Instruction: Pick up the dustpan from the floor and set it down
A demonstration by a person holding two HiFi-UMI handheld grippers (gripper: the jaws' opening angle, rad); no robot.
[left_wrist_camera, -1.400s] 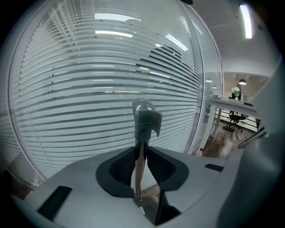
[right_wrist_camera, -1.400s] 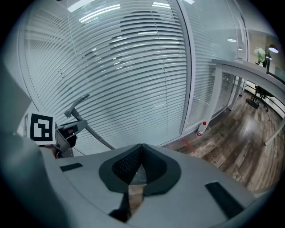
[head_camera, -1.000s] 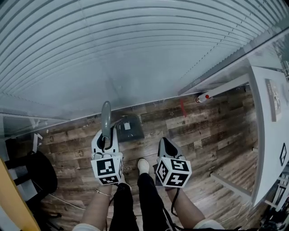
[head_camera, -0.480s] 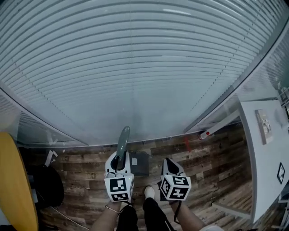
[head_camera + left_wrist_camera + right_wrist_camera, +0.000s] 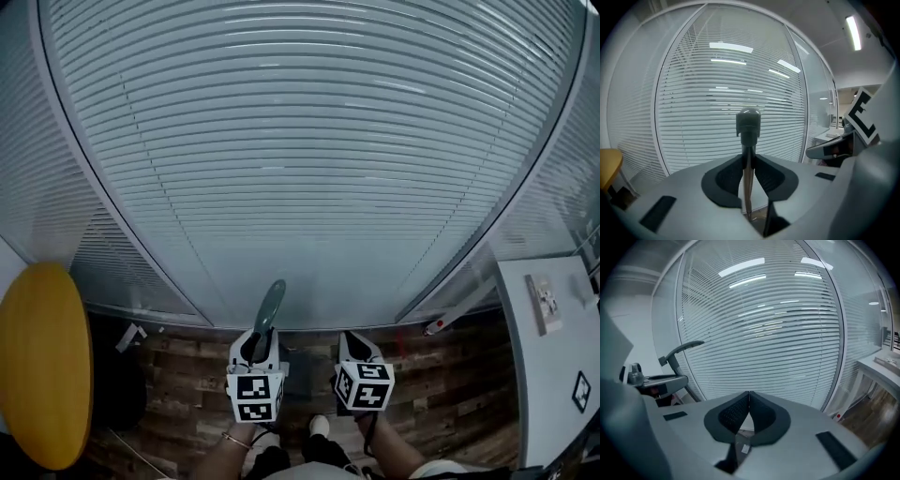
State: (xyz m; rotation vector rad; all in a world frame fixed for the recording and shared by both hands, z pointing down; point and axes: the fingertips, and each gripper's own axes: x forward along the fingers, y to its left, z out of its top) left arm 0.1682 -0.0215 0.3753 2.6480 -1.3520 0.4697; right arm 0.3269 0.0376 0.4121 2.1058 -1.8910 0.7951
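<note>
The grey dustpan's long handle (image 5: pixel 268 310) sticks up and forward out of my left gripper (image 5: pixel 254 348), which is shut on it. In the left gripper view the thin shaft (image 5: pixel 748 180) is pinched between the dark pads, and the handle's knob (image 5: pixel 748 124) stands above them. The pan itself hangs below the grippers, mostly hidden; a piece of it with a white label (image 5: pixel 743 449) shows under my right gripper (image 5: pixel 749 398). The right gripper (image 5: pixel 355 348) is beside the left one, its jaws together with nothing between them.
A glass wall with white slatted blinds (image 5: pixel 309 159) fills the view ahead. A round yellow tabletop (image 5: pixel 42 366) is at the left, a white table (image 5: pixel 553 319) at the right. A red-tipped bar (image 5: pixel 433 327) lies at the wall's foot on the wooden floor (image 5: pixel 187 394).
Both grippers have risen together, and the dustpan has come up off the floor with the left one. The head view has tilted up toward the blinds.
</note>
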